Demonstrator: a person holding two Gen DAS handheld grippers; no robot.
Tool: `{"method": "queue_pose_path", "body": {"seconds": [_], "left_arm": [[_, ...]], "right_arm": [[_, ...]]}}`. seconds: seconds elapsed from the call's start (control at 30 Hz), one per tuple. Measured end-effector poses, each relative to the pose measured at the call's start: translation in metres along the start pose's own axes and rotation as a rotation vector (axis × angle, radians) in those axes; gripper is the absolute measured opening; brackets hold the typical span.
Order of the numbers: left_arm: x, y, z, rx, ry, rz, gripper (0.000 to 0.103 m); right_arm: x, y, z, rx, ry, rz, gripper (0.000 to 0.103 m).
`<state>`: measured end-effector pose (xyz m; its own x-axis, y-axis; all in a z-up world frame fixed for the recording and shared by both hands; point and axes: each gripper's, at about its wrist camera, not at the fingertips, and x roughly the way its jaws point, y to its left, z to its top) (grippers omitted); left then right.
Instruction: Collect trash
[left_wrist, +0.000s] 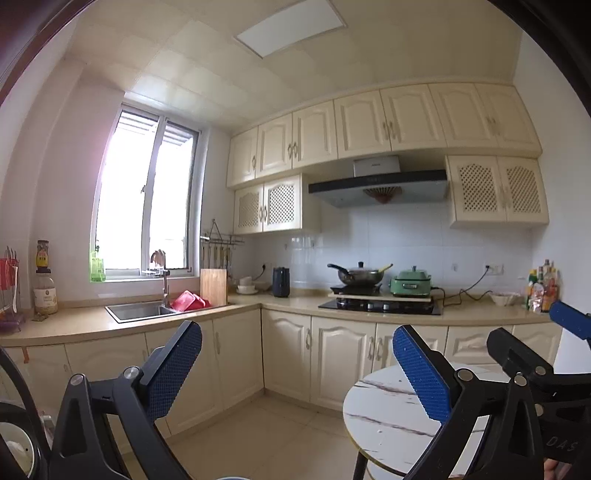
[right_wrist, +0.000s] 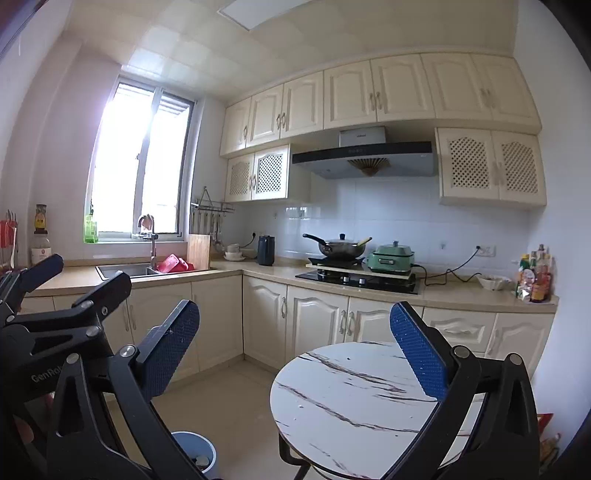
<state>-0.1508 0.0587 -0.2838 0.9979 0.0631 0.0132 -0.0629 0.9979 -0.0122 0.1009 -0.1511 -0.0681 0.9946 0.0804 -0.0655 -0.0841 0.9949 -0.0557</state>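
Observation:
Both grippers are held up in a kitchen, facing the counters, and neither holds anything. In the left wrist view my left gripper (left_wrist: 299, 369) is open, its blue pads (left_wrist: 421, 373) wide apart. My right gripper (right_wrist: 295, 350) is open too, over the near edge of a round marble-top table (right_wrist: 351, 398). Each gripper shows in the other's view: the right gripper (left_wrist: 528, 325) at the right, the left gripper (right_wrist: 86, 271) at the left. A blue bin (right_wrist: 195, 454) stands on the floor below, with small items inside. I see no loose trash on the table top.
An L-shaped counter (right_wrist: 229, 267) carries a sink (right_wrist: 122, 271), a red container (right_wrist: 171, 264), a kettle (right_wrist: 266, 250), a wok on the hob (right_wrist: 338, 247), a green cooker (right_wrist: 393, 256) and sauce bottles (right_wrist: 535, 275). Colourful packets (right_wrist: 548, 432) lie at the lower right. Tiled floor (right_wrist: 229, 398) lies between table and cabinets.

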Motion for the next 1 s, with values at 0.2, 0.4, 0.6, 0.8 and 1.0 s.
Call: {"method": "queue_pose_path", "body": {"seconds": [0.2, 0.4, 0.6, 0.8, 1.0], "left_arm": [[-0.009, -0.004, -0.017, 0.007, -0.004, 0.004, 0.102], [0.001, -0.014, -0.014, 0.008, 0.003, 0.009, 0.102], [0.021, -0.021, -0.002, 0.018, 0.004, 0.018, 0.102], [0.04, -0.026, 0.011, 0.025, 0.015, 0.02, 0.102], [0.045, -0.022, 0.019, 0.025, 0.016, 0.015, 0.102]], "right_arm": [[-0.003, -0.006, -0.001, 0.014, -0.017, -0.006, 0.103], [-0.002, -0.007, -0.002, 0.013, -0.003, -0.012, 0.103], [-0.001, -0.007, -0.004, 0.012, 0.006, -0.016, 0.103], [0.002, -0.008, -0.006, 0.013, 0.021, -0.015, 0.103], [0.002, -0.011, -0.008, 0.017, 0.026, -0.014, 0.103]]}}
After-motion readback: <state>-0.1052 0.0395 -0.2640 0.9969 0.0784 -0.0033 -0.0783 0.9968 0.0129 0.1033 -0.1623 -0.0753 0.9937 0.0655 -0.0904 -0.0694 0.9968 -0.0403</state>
